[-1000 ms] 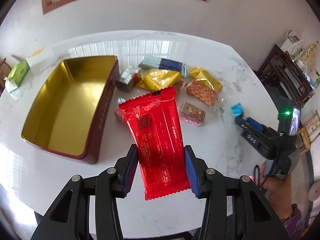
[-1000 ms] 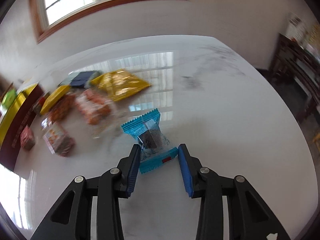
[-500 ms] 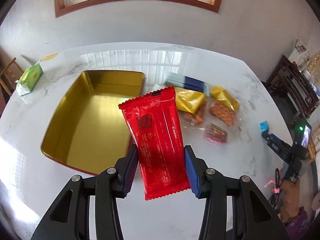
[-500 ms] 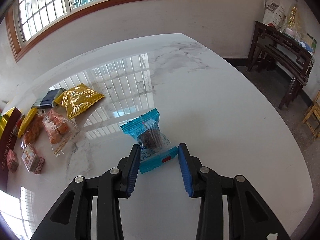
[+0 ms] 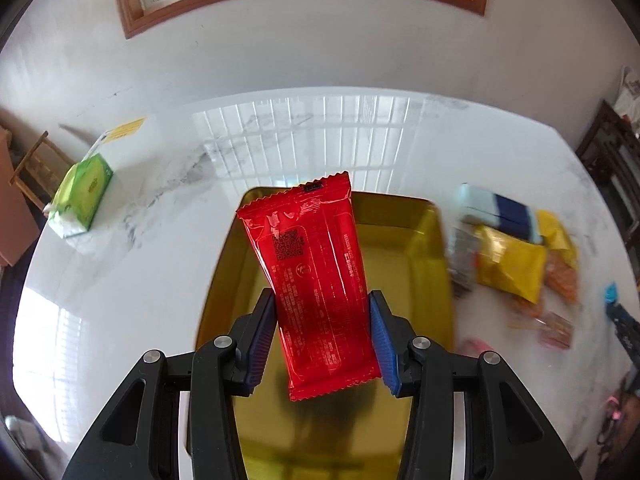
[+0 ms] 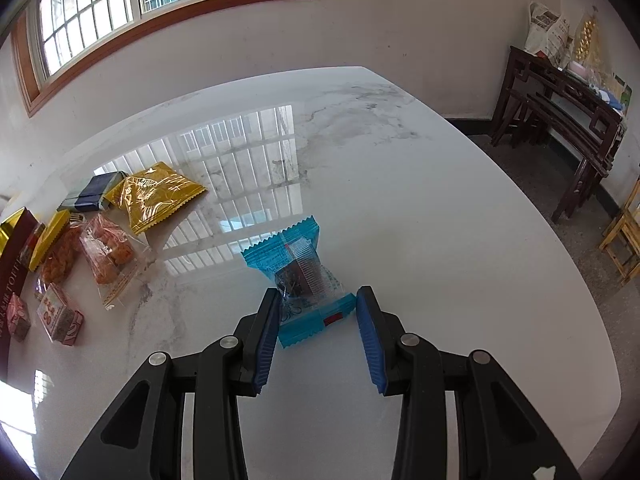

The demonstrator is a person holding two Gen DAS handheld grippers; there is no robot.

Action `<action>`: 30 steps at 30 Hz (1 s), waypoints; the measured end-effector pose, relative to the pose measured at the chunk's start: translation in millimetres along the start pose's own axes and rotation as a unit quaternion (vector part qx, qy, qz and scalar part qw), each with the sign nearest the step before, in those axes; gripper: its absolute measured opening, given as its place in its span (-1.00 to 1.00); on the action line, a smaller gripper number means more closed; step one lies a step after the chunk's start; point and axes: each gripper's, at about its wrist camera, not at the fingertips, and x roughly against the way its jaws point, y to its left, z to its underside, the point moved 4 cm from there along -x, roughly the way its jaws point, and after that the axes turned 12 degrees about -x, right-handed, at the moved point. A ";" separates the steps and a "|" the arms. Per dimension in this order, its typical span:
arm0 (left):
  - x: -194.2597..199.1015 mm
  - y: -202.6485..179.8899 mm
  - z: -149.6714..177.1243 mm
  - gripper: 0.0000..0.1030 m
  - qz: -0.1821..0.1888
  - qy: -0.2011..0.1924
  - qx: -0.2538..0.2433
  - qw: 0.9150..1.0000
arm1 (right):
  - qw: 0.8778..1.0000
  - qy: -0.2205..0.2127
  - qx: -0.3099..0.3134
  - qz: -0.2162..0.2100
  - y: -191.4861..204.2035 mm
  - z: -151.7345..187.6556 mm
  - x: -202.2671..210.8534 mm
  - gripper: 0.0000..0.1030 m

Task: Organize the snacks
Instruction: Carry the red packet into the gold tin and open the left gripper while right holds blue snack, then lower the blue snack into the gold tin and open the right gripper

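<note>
Left gripper [image 5: 322,334] fingers are pinching the red pack [image 5: 316,280] low by its sides, mid-frame over the gold tin [image 5: 424,248]; light, crinkly, slick film, probably slip-prone. Right gripper [image 6: 316,334] fingers are clamping the blue snack [image 6: 300,280] mid-frame above the table [image 6: 440,220]; small, soft.

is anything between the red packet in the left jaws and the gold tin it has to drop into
Nothing visible. The red packet hangs in the left gripper right above the open gold tin, whose visible floor is bare.
</note>
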 end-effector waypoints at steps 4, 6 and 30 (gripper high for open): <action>-27.2 8.8 -9.5 -0.10 0.003 0.020 -0.022 1.000 | 1.000 0.000 0.003 0.003 0.0 0.4 0.6 -0.29; -39.0 10.9 -11.4 -0.10 0.001 0.033 -0.035 0.999 | 1.000 0.000 0.004 0.004 0.0 0.5 1.0 -0.29; 48.6 38.7 29.2 0.01 -0.108 -0.136 0.066 0.983 | 1.000 -0.001 -0.018 -0.021 -6.1 -1.8 3.1 -0.30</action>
